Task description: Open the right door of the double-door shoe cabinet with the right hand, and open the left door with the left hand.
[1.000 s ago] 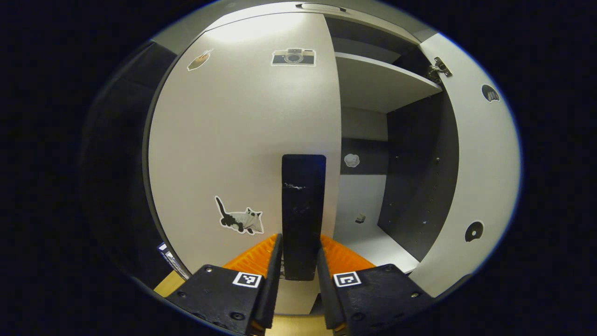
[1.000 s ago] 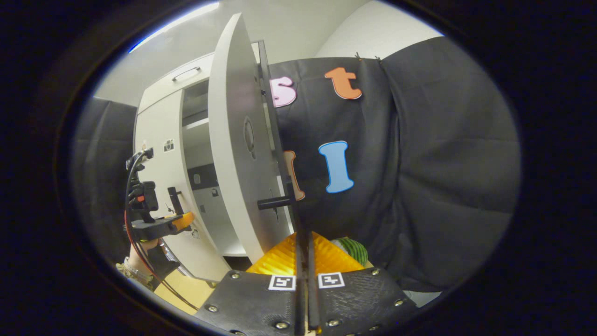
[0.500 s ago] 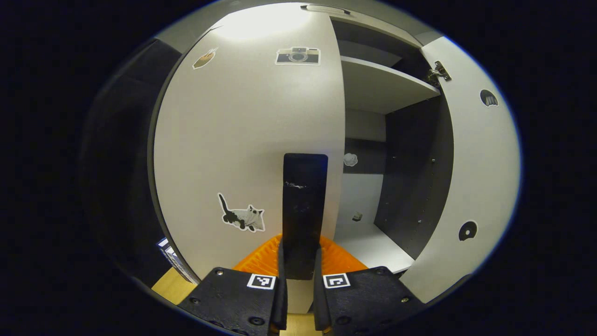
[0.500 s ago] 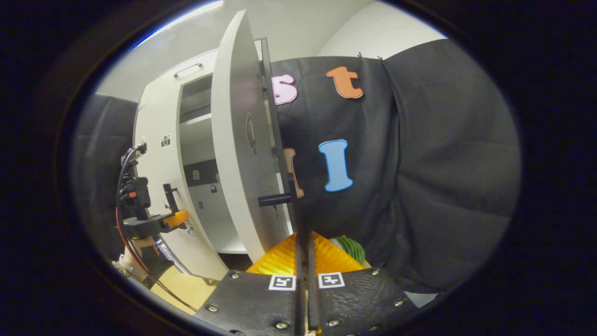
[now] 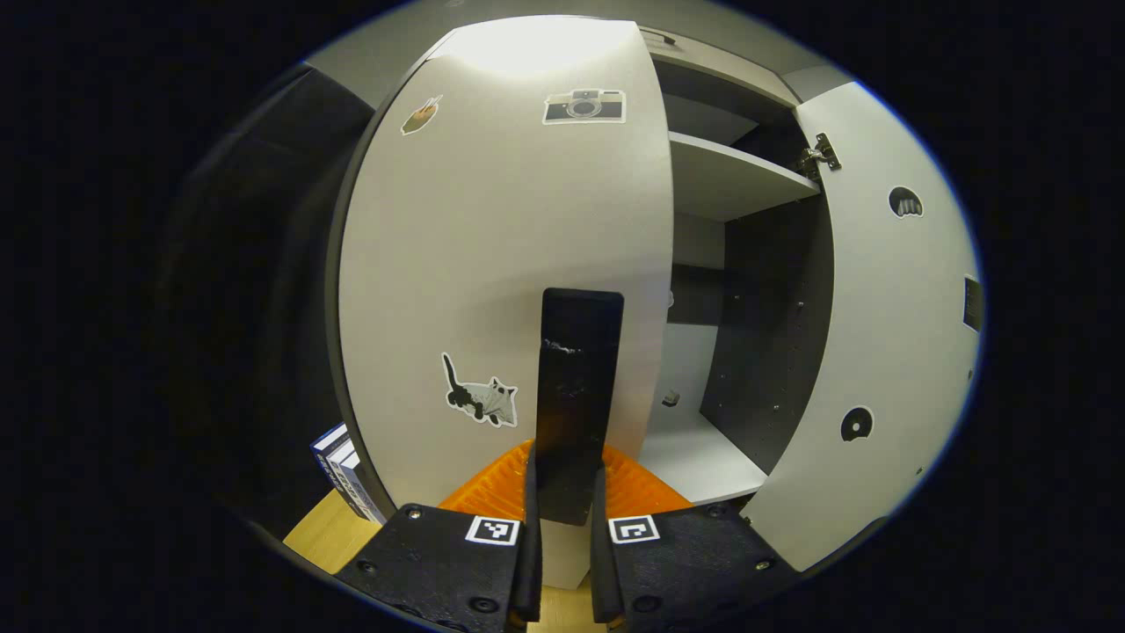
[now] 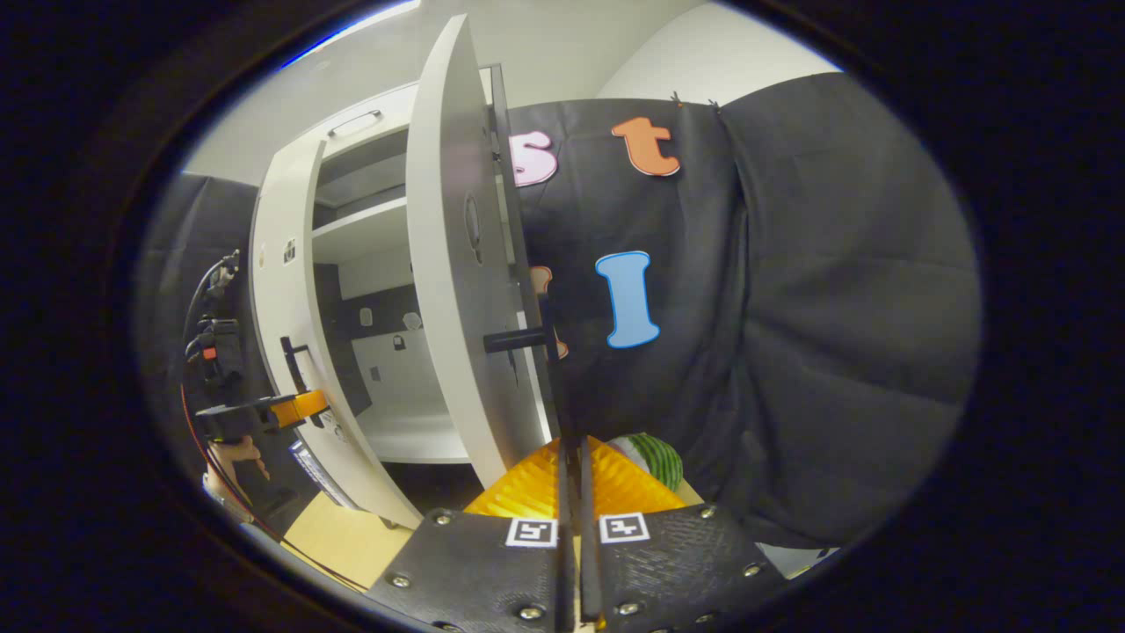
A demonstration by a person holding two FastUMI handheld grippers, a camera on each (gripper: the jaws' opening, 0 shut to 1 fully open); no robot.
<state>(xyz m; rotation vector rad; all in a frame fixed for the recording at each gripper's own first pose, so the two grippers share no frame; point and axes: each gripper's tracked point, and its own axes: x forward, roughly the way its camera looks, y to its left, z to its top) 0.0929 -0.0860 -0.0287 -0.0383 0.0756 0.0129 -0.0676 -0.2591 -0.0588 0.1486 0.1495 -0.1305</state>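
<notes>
The white left door [image 5: 501, 255], with camera and cat stickers, stands partly open. My left gripper [image 5: 562, 501] is shut on its black vertical handle [image 5: 578, 378]. The right door [image 5: 888, 352] is swung wide, showing the dark inside and a white shelf [image 5: 729, 176]. In the right gripper view that right door [image 6: 453, 290] is nearly edge-on, and my right gripper [image 6: 571, 479] is shut on its thin black handle [image 6: 555, 369]. Farther left in that view, the left gripper [image 6: 264, 411], held by a hand [image 6: 230, 457], grips the left door [image 6: 281, 299].
Books [image 5: 343, 470] lean beside the cabinet's lower left, over a wooden floor [image 5: 321, 536]. A small object [image 5: 670, 398] lies on the cabinet's lower shelf. A green striped thing [image 6: 655, 455] sits behind the right door. Black cloth [image 6: 791, 308] hangs close on the right.
My left gripper's fingers closed on the left handle, and the left door has swung outward. The right door has opened a little further, showing more of the inside.
</notes>
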